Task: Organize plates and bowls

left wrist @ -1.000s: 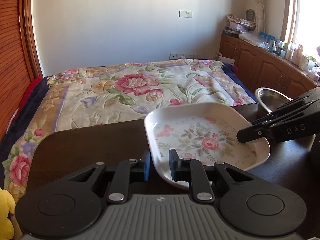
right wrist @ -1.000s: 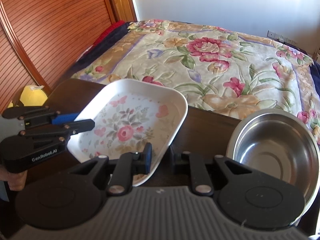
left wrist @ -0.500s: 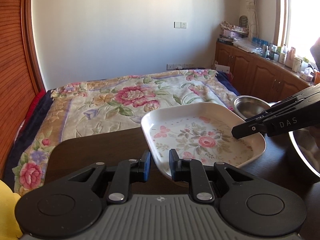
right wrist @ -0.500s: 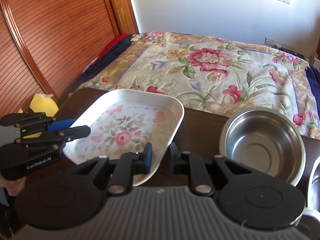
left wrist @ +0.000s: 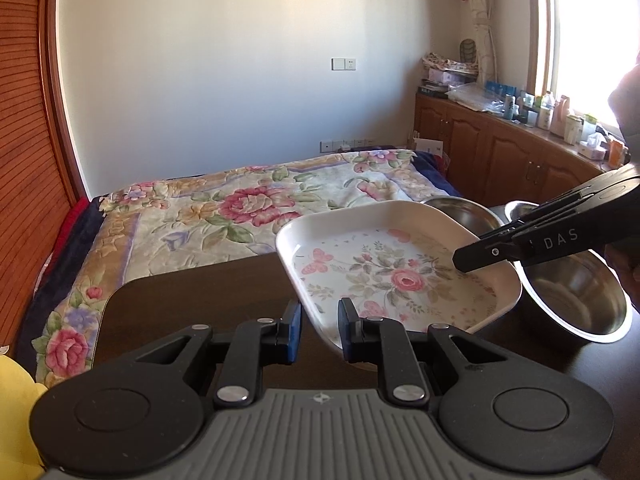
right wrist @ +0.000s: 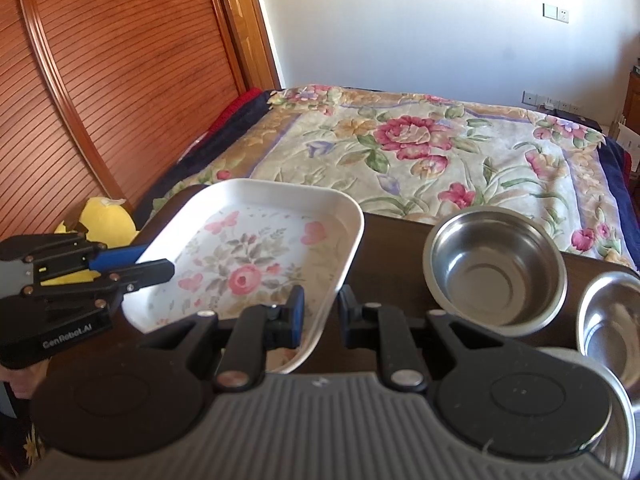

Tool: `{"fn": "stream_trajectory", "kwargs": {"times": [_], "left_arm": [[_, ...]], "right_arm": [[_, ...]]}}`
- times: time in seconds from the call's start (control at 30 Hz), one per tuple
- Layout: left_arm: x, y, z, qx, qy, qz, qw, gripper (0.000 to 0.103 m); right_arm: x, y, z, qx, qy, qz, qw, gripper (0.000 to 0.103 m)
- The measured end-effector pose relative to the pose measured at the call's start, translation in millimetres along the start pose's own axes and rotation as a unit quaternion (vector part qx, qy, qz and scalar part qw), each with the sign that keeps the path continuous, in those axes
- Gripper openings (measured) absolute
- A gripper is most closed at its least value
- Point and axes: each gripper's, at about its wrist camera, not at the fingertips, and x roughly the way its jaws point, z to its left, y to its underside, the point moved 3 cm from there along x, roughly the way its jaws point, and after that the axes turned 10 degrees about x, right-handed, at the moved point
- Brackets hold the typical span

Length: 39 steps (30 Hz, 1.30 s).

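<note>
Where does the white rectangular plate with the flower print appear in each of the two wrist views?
Left wrist view: white rectangular floral plate, right of centre, just beyond this gripper.
Right wrist view: same plate, left of centre.
Shared landmark: the round steel bowl beside the plate, on the dark table.

Third steel bowl point(right wrist: 610, 332) cut off at right frame edge, lower part hidden behind gripper body. Yellow soft toy point(right wrist: 102, 220) partly masked. Countertop items point(left wrist: 560, 114) too small to identify.
</note>
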Motion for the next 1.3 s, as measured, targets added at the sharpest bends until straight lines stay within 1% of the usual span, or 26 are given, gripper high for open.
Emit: {"fn": "stream_trajectory", "kwargs": {"times": [0.23,0.47,0.77,1.0,1.17,1.3], "left_arm": [[-19.8,11.3,-17.3,0.005,0.007,-0.001,1.0000,0.021],[-36.8,30.5,-36.9,0.005,0.016,0.000,0.9999,0.021],[-62.9,48.2,-55.3,0.002,0.022,-0.006,0.9997,0.021],[-79.2,64.2,-64.8,-0.003,0.019,-0.006,0.9998,0.021],[-85.6,78.1,-69.3,-0.023,0.026,-0.003,0.9994,0.021],[-92.8,83.8,-72.2,-0.025,0.032,-0.003,0.9992,0.021]], "right_arm": [[-13.0,14.8,-3.0,0.000,0.000,-0.001,1.000,0.020],[-29.5,44.8,-7.6,-0.001,-0.006,0.008,1.000,0.020],[-47.7,65.7,-5.9,-0.002,-0.015,0.009,1.000,0.020],[-62.6,82.3,-7.1,0.001,-0.029,0.003,1.000,0.020],[-70.9,98.3,-5.6,-0.001,-0.037,-0.009,0.999,0.020],[-72.5,111.1,-9.0,0.016,-0.044,-0.014,0.999,0.020]]}}
